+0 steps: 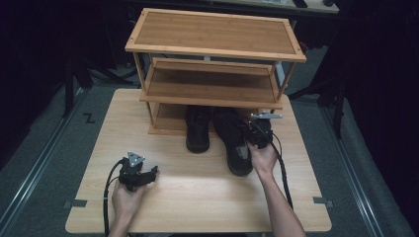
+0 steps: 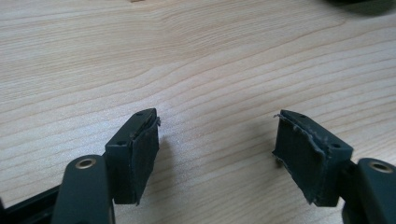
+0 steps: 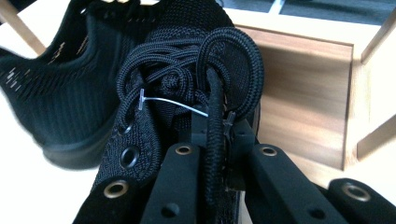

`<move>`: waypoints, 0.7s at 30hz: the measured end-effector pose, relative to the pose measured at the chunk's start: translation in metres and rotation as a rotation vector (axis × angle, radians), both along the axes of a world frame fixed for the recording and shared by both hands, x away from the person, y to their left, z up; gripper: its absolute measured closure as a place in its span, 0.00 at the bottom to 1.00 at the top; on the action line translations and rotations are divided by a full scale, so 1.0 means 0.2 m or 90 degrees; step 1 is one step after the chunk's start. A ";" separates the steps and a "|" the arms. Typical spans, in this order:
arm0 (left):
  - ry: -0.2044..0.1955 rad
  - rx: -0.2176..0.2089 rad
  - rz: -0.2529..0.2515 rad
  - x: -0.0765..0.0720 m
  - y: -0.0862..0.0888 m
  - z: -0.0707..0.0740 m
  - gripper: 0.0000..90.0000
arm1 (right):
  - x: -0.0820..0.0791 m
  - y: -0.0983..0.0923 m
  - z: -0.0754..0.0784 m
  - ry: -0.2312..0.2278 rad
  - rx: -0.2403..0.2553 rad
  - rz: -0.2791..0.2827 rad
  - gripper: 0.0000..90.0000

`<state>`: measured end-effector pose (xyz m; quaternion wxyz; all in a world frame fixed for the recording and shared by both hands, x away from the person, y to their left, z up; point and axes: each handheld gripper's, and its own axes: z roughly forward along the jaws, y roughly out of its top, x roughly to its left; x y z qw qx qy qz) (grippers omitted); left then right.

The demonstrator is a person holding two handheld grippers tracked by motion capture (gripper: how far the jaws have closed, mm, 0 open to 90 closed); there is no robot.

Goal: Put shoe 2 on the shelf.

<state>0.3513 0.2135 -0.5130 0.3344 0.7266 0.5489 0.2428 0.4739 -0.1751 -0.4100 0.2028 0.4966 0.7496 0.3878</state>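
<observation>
The right claw [image 1: 258,134], right of centre in the high view, is pinched shut on the laces [image 3: 212,135] of the right shoe [image 1: 236,140], which lies toe-in at the mouth of the rack [image 1: 212,49]'s bottom shelf, beside the left shoe [image 1: 197,129]. The hold is on a thin cord only, so the shoe may swing, tip or slide off the loop, and its toe could catch the rack's frame or bump the other shoe. The left claw [image 1: 143,175], lower left on the table [image 1: 197,197], gapes wide with nothing between its pads [image 2: 140,154].

The middle shelf covers both toes. In the right gripper view the pads vanish under the cord, and the black knit blurs together.
</observation>
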 end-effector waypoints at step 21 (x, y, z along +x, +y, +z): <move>0.000 0.001 -0.017 -0.01 -0.01 0.00 0.34 | 0.25 0.24 -0.06 -0.005 0.006 -0.130 0.94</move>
